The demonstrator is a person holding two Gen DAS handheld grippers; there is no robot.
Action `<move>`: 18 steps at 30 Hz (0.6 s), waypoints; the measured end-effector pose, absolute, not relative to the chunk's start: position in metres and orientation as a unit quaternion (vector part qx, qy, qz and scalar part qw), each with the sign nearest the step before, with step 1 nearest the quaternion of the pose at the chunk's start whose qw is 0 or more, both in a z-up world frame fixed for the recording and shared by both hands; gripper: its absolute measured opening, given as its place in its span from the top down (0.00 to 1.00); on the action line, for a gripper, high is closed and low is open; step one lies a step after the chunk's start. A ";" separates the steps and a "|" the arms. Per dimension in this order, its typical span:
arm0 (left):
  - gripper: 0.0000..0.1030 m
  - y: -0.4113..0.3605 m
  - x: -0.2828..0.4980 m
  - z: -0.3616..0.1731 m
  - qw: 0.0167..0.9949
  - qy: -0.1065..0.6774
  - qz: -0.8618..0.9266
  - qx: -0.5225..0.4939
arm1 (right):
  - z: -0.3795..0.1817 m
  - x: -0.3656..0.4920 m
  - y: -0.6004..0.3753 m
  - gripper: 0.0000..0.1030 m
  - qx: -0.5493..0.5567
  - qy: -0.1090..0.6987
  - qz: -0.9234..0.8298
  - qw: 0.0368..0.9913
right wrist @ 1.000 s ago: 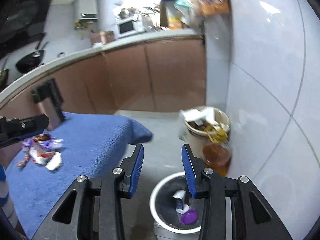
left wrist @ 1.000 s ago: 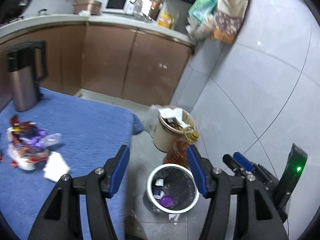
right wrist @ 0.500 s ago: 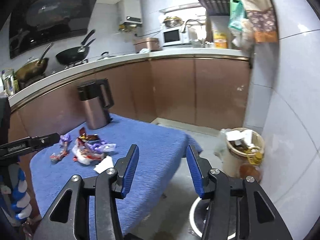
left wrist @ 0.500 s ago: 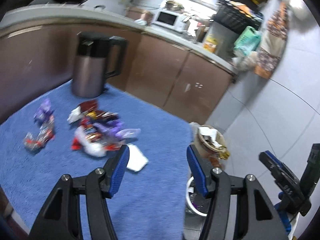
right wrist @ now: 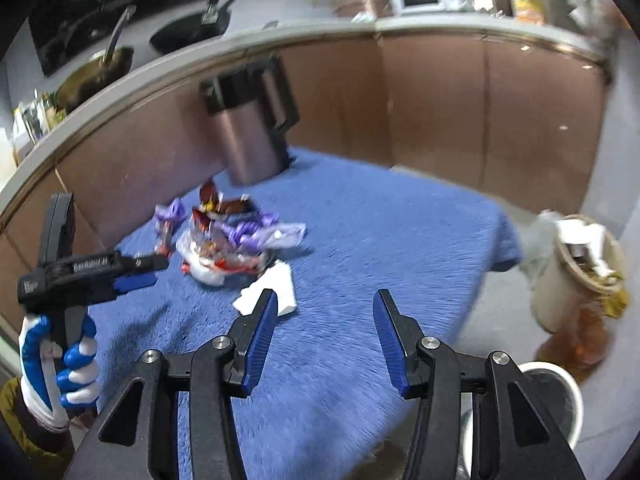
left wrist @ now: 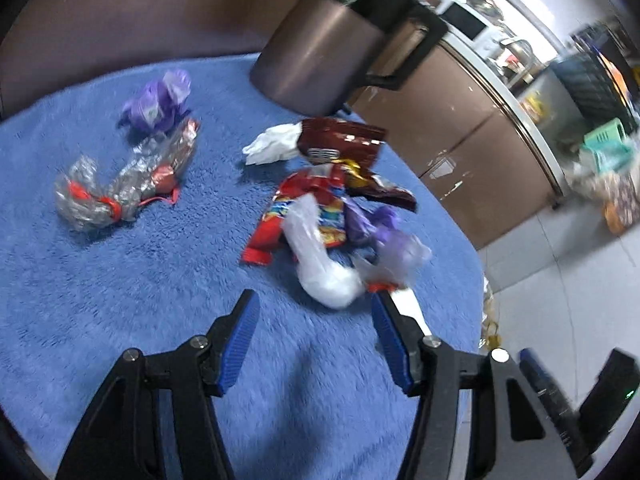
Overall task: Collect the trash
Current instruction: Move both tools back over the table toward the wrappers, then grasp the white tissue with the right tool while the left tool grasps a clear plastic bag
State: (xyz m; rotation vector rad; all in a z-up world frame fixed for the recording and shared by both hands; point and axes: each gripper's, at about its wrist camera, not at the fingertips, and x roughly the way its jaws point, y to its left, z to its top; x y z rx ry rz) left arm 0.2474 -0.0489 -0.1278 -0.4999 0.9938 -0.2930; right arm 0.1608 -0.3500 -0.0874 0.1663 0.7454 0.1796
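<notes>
1. Trash (left wrist: 320,208) – wrappers and crumpled plastic – lies heaped on the blue-covered bench (left wrist: 100,280), near the kettle (left wrist: 320,52).
2. Left gripper (left wrist: 314,344) and right gripper (right wrist: 324,340): fingers spread wide, holding nothing.
3. Risk: slick, tangled wrappers may slip free, or drag neighbours off the bench edge.

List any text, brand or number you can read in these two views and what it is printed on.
"GenRobot.AI", white lettering on the left gripper body, in the right wrist view; slightly soft.
Small white label on the same gripper's rear block: too small to read.
Print on the red wrapper and the dark wrapper: blurred, unreadable.
Boxes on the counter: too blurred to read.
Nothing else legible.
</notes>
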 end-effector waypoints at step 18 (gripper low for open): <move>0.81 -0.046 0.287 -0.165 0.801 0.503 -0.142 -0.293 | -0.161 0.257 -0.293 0.58 0.072 0.445 0.165 0.877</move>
